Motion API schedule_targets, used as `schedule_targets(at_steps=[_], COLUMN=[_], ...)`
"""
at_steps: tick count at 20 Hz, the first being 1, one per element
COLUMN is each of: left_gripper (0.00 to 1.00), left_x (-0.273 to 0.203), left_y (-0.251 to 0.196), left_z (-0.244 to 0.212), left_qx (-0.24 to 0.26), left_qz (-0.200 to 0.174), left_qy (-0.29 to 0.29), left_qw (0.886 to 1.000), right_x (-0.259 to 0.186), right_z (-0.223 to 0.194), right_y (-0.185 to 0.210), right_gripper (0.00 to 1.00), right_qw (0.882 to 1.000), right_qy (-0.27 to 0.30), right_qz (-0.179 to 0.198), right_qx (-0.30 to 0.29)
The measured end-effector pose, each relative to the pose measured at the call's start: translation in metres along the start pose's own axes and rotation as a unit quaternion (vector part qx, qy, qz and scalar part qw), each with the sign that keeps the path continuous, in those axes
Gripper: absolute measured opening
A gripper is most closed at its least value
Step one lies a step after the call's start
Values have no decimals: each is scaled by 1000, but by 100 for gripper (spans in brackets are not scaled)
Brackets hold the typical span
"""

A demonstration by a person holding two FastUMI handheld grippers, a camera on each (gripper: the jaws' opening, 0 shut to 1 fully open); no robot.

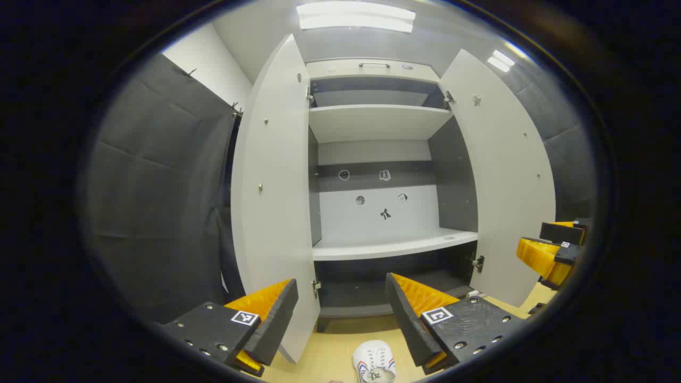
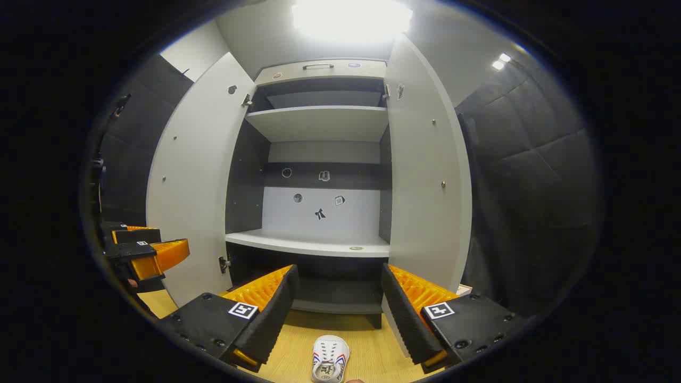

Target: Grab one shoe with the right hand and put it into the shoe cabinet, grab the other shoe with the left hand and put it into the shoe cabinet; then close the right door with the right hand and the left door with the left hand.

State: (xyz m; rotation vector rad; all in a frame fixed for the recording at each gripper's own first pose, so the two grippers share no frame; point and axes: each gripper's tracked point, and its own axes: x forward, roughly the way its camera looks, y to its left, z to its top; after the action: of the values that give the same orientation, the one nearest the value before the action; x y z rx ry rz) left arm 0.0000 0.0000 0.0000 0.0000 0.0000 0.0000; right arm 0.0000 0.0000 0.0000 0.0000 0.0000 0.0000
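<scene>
The shoe cabinet (image 1: 393,242) (image 2: 314,244) stands ahead with both doors swung wide and its shelves bare. In the left gripper view, a white shoe (image 1: 375,363) with red and blue stripes lies on the wooden floor just below my left gripper (image 1: 340,282), which is open and holds nothing. The right gripper view has a white striped shoe (image 2: 330,360) on the floor under my open, unloaded right gripper (image 2: 338,270). I cannot tell whether it is the same shoe. Each gripper also appears beside the other: the right gripper (image 1: 534,242) at the right edge, the left gripper (image 2: 170,240) at the left edge.
The left door (image 1: 274,202) (image 2: 197,186) and right door (image 1: 505,181) (image 2: 428,170) project toward me on either side of the opening. Dark padded walls (image 1: 154,202) (image 2: 532,175) flank the cabinet. The light wood floor (image 2: 372,356) runs in front.
</scene>
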Motion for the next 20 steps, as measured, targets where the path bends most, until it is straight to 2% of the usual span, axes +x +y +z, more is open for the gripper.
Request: schedule_targets(at_steps=[7,15,20], left_gripper=[95,95,95], left_x=[-1,-1,-3], left_y=[1,3,4], left_z=[-3,-2,-3], left_qx=[-2,0,0], left_qz=[-6,-4,-4], left_qy=[3,1,2], left_qw=[1000,1000,1000], right_x=[1,3,12], right_z=[-6,-9,-30], right_y=[0,5,11], right_gripper=[98,97,97], right_qw=[1000,1000,999], right_qy=[7,13,46], right_qz=[-7,1,16], right_qx=[2,-3,-1])
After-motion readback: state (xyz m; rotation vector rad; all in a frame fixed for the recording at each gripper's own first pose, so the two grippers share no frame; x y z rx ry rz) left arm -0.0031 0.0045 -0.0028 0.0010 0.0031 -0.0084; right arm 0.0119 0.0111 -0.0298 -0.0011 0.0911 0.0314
